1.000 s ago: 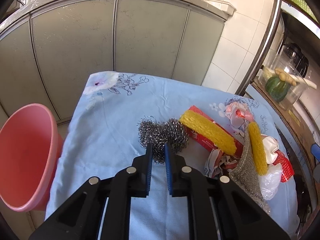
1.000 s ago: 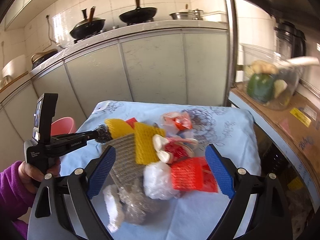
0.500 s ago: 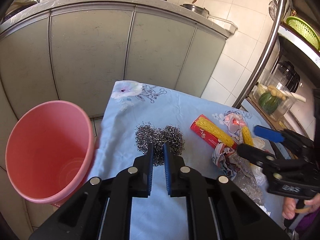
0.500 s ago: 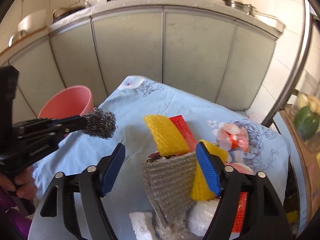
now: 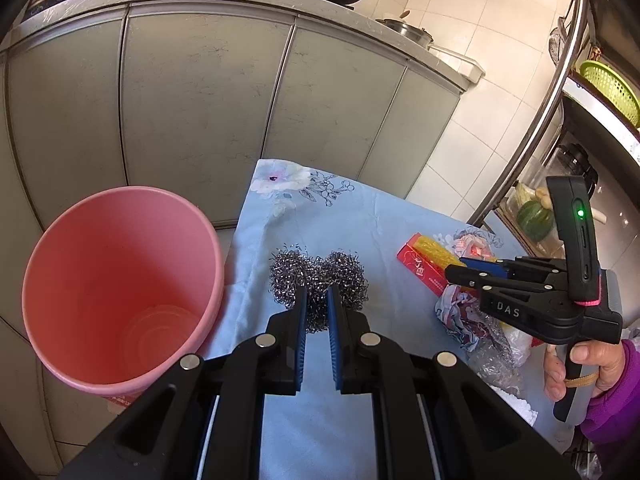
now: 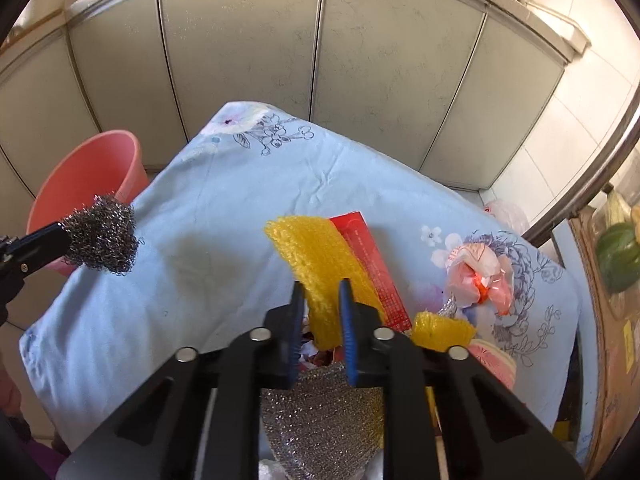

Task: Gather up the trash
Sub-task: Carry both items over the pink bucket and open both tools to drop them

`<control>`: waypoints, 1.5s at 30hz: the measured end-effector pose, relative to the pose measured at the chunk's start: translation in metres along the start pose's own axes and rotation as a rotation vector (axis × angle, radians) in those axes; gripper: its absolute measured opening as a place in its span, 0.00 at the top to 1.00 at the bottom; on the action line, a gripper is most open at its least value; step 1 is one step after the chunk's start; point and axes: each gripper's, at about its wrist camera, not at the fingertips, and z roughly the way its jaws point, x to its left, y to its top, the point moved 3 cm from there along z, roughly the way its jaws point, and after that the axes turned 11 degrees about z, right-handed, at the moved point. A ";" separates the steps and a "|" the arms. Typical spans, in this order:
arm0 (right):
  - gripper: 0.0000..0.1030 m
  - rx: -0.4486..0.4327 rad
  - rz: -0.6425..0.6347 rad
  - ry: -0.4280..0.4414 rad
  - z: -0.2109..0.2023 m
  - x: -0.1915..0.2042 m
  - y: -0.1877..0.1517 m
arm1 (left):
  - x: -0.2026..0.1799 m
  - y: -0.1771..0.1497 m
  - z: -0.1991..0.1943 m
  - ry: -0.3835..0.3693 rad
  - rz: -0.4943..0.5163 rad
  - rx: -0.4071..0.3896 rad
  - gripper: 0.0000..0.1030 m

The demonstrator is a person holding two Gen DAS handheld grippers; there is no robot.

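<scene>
Left tool (image 5: 317,307) pinching steel wool (image 5: 318,280) above desk (image 5: 360,216) edge, just beside pink bucket (image 5: 120,280); right tool (image 6: 320,308) clamped on yellow mesh (image 6: 320,264); swing wool fully over rim before releasing, else it may snag.

Left tool (image 5: 317,300) and right tool (image 6: 322,300) are both clamped nearly closed, each gripping something.

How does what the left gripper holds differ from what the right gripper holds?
The left gripper pinches a steel wool scourer: grey, tangled wire, bulging out on both sides of the jaws. The right gripper pinches a yellow foam net sleeve: bright, flat and long. The scourer is beside the pink bucket; the sleeve is over the trash pile. Both are clamped near one end.
</scene>
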 end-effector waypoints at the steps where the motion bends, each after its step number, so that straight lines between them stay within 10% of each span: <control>1: 0.89 -0.010 0.014 0.014 -0.003 -0.001 0.002 | 0.001 0.000 -0.002 -0.001 -0.002 -0.005 0.91; 12: 0.90 -0.103 0.046 0.300 -0.046 0.052 0.030 | 0.042 0.008 -0.037 0.111 -0.050 -0.095 0.91; 22: 0.90 -0.003 0.032 0.575 -0.032 0.147 0.051 | 0.101 -0.012 -0.046 0.249 -0.155 -0.046 0.91; 40: 0.89 0.198 0.016 0.529 0.048 0.223 0.022 | 0.125 -0.052 -0.020 0.307 -0.200 0.076 0.88; 45: 0.69 0.197 0.013 0.532 0.047 0.227 0.021 | 0.127 -0.053 -0.019 0.298 -0.222 0.084 0.81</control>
